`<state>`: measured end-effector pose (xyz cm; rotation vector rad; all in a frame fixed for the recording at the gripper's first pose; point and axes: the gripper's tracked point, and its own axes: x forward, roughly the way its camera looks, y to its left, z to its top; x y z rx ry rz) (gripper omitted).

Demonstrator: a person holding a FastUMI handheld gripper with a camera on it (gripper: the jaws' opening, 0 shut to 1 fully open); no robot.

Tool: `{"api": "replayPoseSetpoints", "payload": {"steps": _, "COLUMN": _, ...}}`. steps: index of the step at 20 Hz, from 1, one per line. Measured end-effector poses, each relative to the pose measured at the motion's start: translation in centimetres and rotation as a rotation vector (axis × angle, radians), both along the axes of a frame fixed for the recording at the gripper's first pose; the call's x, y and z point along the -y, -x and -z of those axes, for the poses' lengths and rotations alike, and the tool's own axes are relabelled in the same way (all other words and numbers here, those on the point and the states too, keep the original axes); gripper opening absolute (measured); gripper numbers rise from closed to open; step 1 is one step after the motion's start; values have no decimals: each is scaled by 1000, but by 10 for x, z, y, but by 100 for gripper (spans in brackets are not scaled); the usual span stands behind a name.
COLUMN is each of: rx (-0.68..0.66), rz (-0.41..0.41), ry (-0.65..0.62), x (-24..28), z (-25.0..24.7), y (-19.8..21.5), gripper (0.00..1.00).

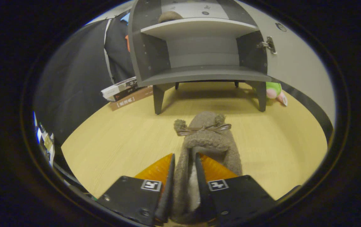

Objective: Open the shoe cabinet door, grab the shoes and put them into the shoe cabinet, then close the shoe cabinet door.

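Observation:
A fuzzy brown slipper (210, 142) with a ribbon bow points away from me toward the shoe cabinet (199, 74), its heel wall squeezed between my two fingers. My gripper (185, 164) is shut on that heel wall, one finger outside it and one inside the opening. The grey cabinet stands on short legs beyond the slipper, its door (297, 60) swung open to the right. The lower shelf is bare. On the upper shelf lies another brown slipper (169, 16), partly hidden by the shelf edge.
The slipper rests on or just above a pale wooden floor (117, 138). Stacked books (125, 91) lie left of the cabinet against the black cloth wall. A green and pink plush toy (275, 91) sits by the cabinet's right front leg, under the open door.

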<state>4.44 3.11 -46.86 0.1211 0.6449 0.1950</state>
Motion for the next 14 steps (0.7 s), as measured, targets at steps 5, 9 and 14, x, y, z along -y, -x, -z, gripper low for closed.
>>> {"api": "replayPoseSetpoints", "payload": {"steps": 5, "rx": -34, "rz": 37, "ry": -59, "x": 4, "z": -13, "y": 5, "gripper": 15}}
{"api": "replayPoseSetpoints", "payload": {"steps": 9, "rx": 25, "rz": 38, "ry": -43, "x": 17, "z": -48, "y": 18, "gripper": 11}}
{"api": "replayPoseSetpoints", "payload": {"steps": 14, "rx": 70, "rz": 33, "ry": -59, "x": 24, "z": -82, "y": 26, "gripper": 8}}
